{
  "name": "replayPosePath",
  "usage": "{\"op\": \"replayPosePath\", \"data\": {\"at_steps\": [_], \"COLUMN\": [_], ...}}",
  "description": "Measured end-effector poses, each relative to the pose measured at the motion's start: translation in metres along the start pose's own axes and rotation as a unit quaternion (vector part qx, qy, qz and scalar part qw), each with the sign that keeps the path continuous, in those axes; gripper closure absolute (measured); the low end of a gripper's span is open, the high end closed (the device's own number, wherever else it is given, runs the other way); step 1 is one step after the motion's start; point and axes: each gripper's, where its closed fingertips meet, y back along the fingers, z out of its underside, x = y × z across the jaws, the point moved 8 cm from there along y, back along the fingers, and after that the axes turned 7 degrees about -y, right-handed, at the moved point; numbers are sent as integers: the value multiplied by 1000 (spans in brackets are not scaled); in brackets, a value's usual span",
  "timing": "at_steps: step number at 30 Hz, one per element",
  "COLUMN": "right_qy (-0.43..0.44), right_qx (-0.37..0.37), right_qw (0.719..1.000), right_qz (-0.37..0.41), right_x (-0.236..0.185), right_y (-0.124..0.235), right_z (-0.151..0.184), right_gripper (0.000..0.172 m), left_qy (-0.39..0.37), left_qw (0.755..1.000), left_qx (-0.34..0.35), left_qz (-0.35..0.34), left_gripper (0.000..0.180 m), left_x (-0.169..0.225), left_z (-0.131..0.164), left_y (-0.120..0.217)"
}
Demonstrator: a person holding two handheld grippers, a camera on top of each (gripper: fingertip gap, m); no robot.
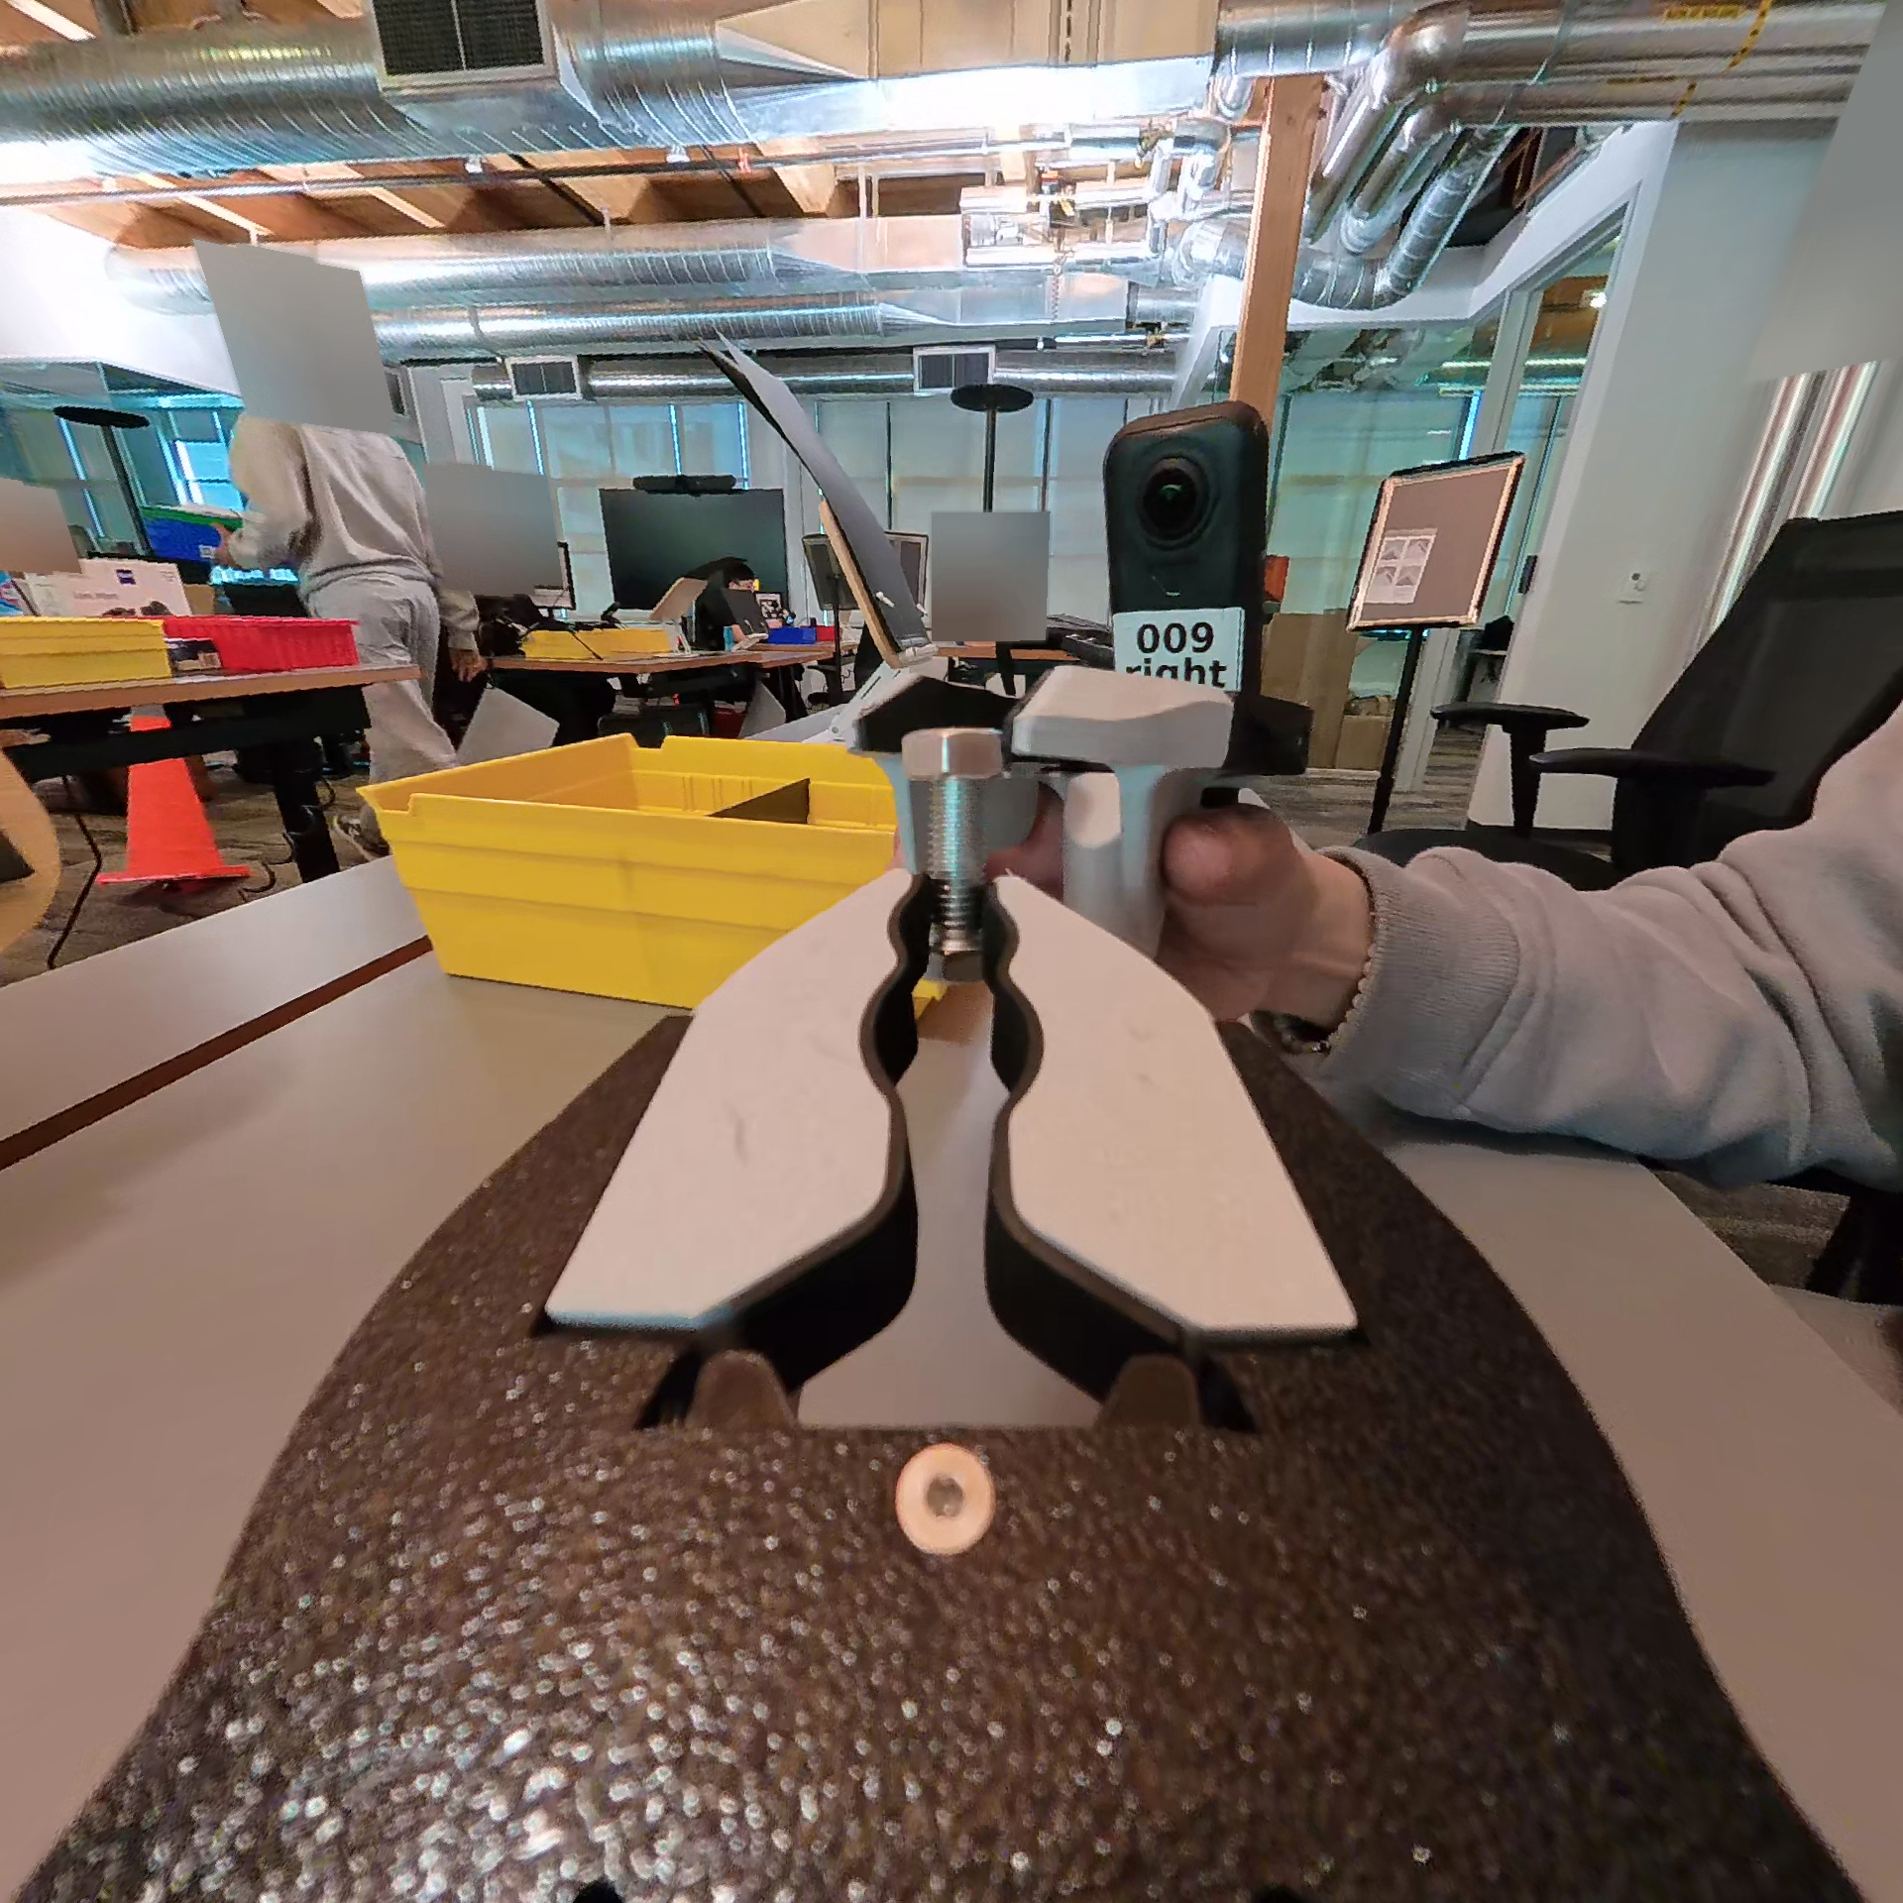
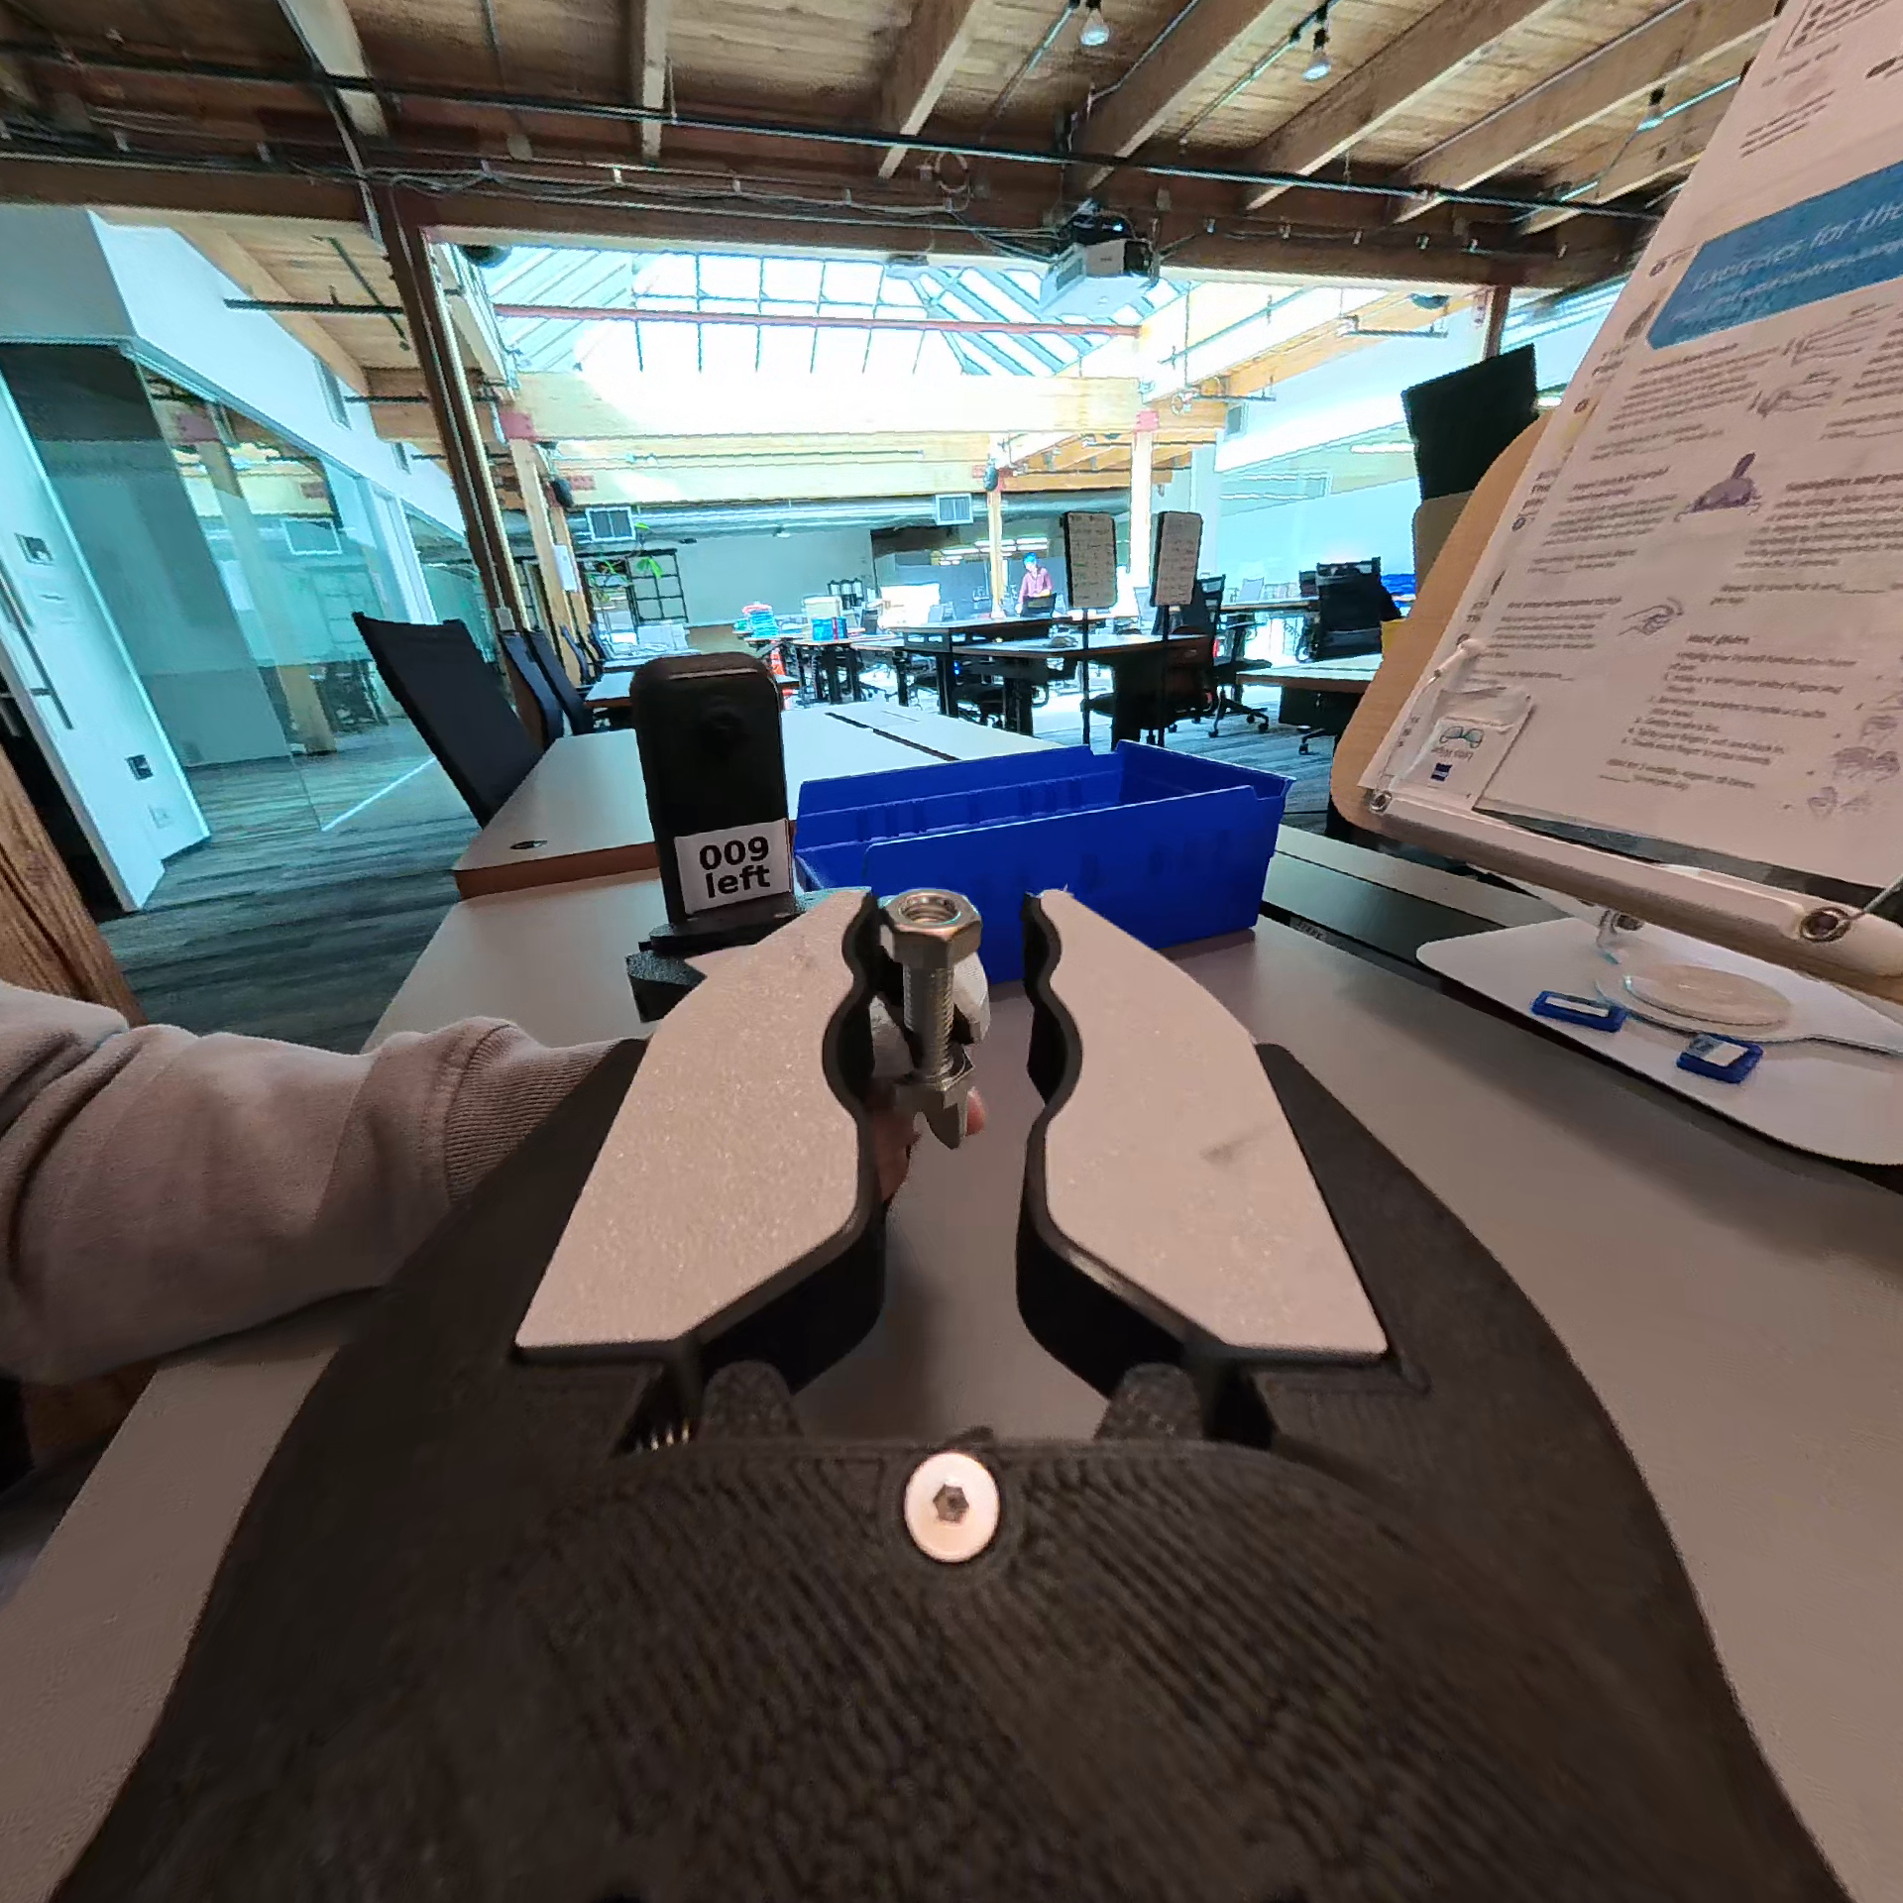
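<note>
Bolt [image 1: 953,834] standing upright above table, head down, hex nut [image 2: 932,922] sitting on top end. Left gripper [image 1: 956,884] pinching lower threads just above head, pads pressing on both sides. Right gripper [image 2: 953,901] hanging spread around nut, clear gap showing at 3 o'clock pad, gripping nothing. Yellow bin [image 1: 618,875] sitting at 10 o'clock of left claw; blue bin [image 2: 1040,834] at 12 o'clock beyond right claw. Judging steel: stiff, weighty for size, flats looking slick, threads giving bite; opposite nut flats looking like best hold
</note>
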Motion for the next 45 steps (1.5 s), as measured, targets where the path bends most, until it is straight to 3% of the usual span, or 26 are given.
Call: {"op": "replayPosePath", "data": {"at_steps": [11,15,18,29,35,41,45], "right_qy": [-2,9,9,-35,-31,-22,15], "right_qx": [-1,-9,-10,-4,11,4,-7], "right_qw": [1000,1000,1000,993,997,998,1000], "right_qz": [-9,8,7,-115,-63,-55,-21], "right_x": [-2,-4,-3,-11,-1,-4,-9], "right_y": [-1,-5,-5,1,6,3,-3], "right_z": [0,4,4,-3,-5,-4,-1], "right_gripper": [139,153,153,153,159,131,133], "left_qy": [-1,-5,-5,41,37,25,11], "left_qw": [1000,1000,1000,994,997,999,999], "left_qx": [3,-3,-3,45,47,34,14], "left_qz": [-10,-9,-9,89,58,31,27], "left_gripper": [172,172,172,172,172,172,172], "left_x": [-1,0,-1,10,3,1,3], "left_z": [-1,0,0,-6,-7,-5,-2], "left_y": [1,0,0,-1,4,4,1]}}
